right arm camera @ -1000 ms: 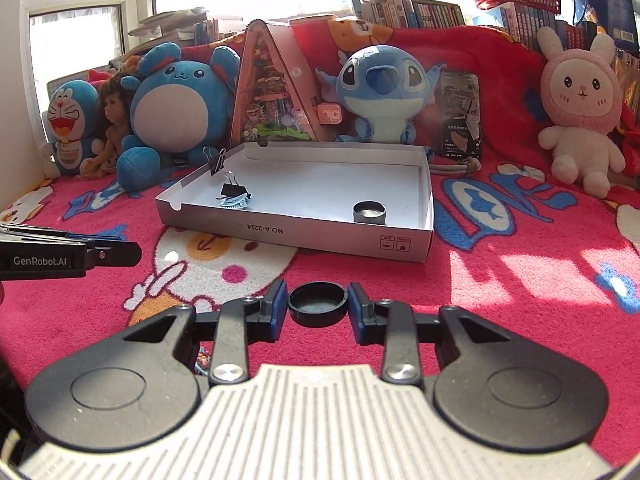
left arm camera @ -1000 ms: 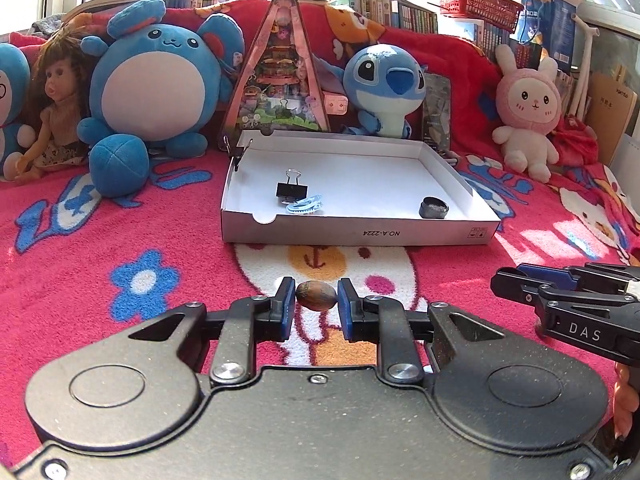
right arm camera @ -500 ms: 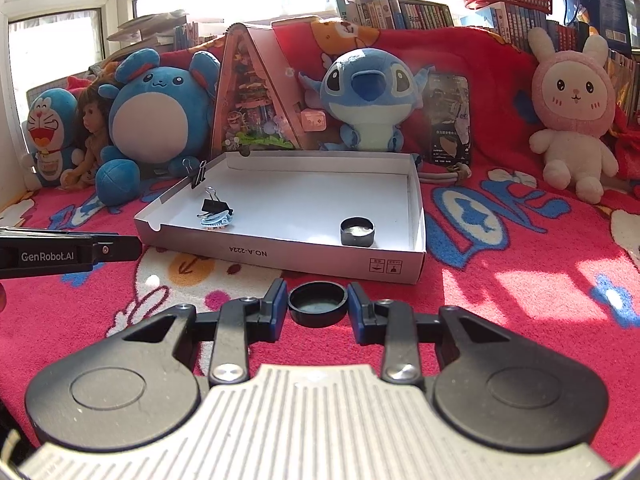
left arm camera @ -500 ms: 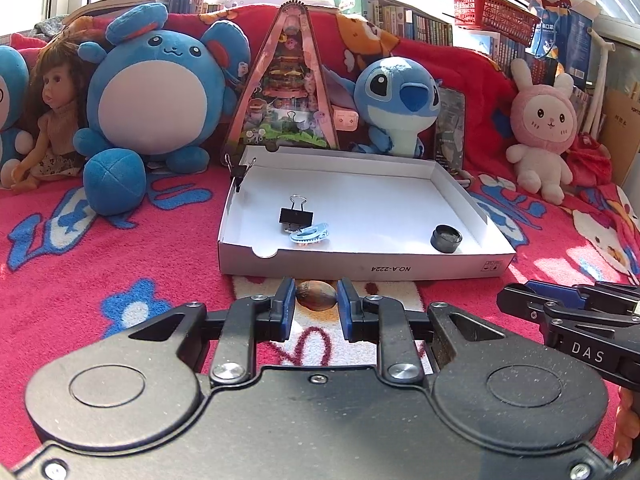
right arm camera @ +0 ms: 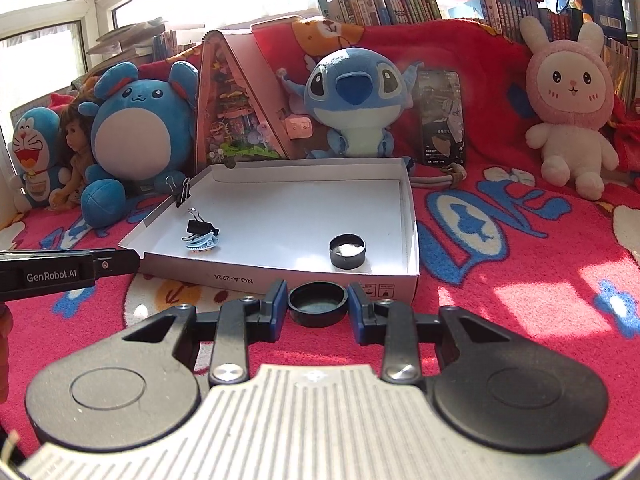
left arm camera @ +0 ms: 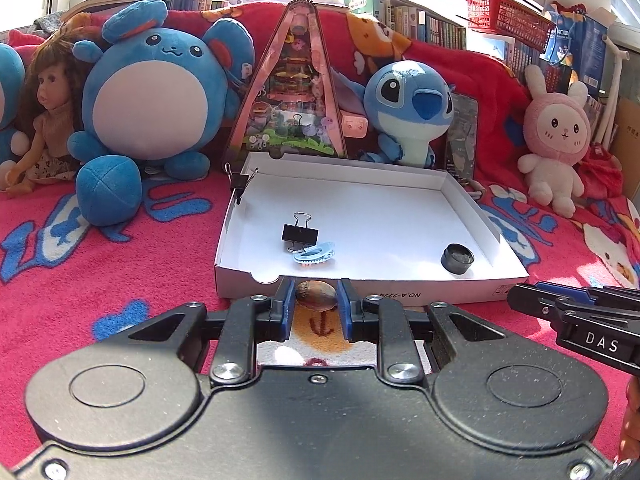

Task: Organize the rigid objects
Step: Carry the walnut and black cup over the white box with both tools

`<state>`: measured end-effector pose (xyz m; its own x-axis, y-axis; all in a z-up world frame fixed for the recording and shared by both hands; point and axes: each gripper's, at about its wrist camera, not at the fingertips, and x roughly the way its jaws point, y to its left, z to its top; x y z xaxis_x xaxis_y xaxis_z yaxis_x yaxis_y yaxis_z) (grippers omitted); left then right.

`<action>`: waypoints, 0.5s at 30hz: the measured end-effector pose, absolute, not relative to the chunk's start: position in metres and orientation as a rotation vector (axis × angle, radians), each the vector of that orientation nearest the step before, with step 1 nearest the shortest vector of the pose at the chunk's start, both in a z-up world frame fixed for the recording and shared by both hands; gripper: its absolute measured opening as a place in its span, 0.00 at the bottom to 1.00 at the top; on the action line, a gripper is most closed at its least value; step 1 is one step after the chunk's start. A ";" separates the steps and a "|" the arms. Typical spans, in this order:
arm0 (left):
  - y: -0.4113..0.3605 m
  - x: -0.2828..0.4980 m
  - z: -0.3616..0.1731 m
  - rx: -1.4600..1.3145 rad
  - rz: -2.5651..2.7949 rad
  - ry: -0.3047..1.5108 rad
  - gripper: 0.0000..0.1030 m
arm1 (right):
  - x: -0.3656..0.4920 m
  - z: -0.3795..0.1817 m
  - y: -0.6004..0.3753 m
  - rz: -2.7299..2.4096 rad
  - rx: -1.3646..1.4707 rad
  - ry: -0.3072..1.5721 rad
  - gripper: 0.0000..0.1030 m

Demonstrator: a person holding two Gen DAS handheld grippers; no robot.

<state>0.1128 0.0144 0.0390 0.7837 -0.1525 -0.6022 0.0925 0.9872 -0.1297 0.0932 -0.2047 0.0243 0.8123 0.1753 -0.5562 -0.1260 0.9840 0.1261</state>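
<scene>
A shallow white cardboard box lies on the red blanket. Inside it are a black binder clip, a small light-blue clip and a black round cap. My left gripper is shut on a brown oval stone, just in front of the box's near wall. A black round lid is clamped in my right gripper, also close before the box front. Each gripper's side shows in the other's view.
Another binder clip grips the box's far left corner. Plush toys, a doll, a triangular pink toy house and a dark card line the back. Books and a red basket stand behind.
Both grippers have moved forward toward the white box, each still holding its object; the box now looks larger and nearer in both views.
</scene>
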 end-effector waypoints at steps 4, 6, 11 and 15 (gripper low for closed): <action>0.015 0.128 0.041 -0.108 -0.130 0.677 0.21 | 0.107 0.032 -0.211 0.155 0.127 0.625 0.37; 0.015 0.136 0.042 -0.113 -0.130 0.688 0.21 | 0.116 0.035 -0.215 0.151 0.157 0.639 0.37; 0.014 0.157 0.043 -0.122 -0.125 0.719 0.21 | 0.145 0.041 -0.223 0.145 0.225 0.692 0.37; 0.014 0.174 0.041 -0.117 -0.115 0.744 0.21 | 0.167 0.043 -0.226 0.131 0.243 0.724 0.37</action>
<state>0.1744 0.0138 0.0413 0.7300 -0.1458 -0.6677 0.0626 0.9871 -0.1472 0.1669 -0.2258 0.0432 0.7424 0.2016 -0.6389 -0.0342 0.9638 0.2644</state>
